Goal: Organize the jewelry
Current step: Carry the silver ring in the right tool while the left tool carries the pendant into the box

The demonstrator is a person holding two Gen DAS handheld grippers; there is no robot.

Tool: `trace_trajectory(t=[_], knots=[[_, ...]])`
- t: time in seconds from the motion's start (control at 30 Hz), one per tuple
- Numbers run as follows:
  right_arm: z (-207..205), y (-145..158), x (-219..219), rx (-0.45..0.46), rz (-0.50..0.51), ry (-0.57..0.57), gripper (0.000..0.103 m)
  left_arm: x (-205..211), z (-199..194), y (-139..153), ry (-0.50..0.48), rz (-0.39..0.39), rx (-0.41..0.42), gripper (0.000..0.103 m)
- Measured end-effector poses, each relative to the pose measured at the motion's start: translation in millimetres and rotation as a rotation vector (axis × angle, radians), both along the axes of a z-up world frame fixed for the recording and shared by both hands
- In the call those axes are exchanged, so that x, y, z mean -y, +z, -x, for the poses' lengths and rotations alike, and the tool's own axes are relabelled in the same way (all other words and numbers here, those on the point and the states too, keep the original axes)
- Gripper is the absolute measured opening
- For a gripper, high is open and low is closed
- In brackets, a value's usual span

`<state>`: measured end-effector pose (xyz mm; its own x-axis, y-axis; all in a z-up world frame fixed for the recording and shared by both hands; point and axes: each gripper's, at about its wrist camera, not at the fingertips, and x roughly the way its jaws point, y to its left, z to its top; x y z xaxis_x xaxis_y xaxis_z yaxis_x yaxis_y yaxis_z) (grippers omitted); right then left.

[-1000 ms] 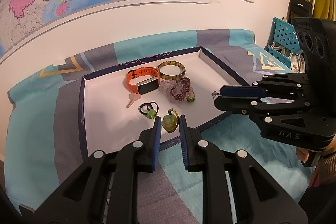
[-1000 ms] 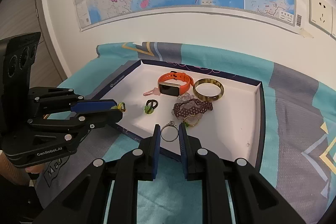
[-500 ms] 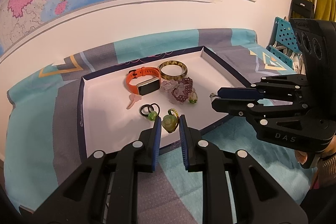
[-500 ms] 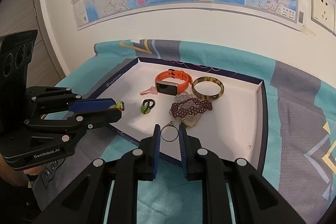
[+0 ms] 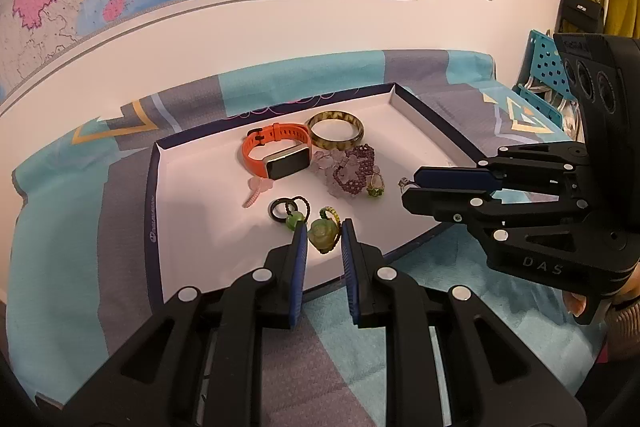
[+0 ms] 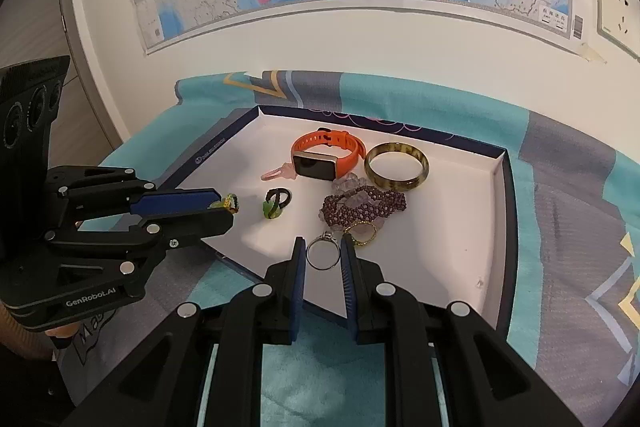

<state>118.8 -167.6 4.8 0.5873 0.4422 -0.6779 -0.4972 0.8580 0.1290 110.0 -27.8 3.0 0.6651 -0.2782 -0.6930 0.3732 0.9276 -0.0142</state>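
Nothing has shifted: left tongs [image 5: 323,235] still clamp green pendant [image 5: 322,234], right tongs [image 6: 322,254] silver ring [image 6: 322,254]

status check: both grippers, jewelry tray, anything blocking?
Left gripper shut on green pendant. Right gripper shut on silver ring. Watch, bangle, bead bracelets in white tray. Nothing blocking.
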Motion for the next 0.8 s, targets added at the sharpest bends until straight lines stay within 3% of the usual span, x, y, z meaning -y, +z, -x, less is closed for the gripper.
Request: trace_trajectory(t=[0.8], knots=[[-9.0, -6.6, -3.6, -0.018, 0.007, -0.003, 0.016, 0.2, -9.3, -10.1, 0.015, -0.005, -0.029, 0.018]])
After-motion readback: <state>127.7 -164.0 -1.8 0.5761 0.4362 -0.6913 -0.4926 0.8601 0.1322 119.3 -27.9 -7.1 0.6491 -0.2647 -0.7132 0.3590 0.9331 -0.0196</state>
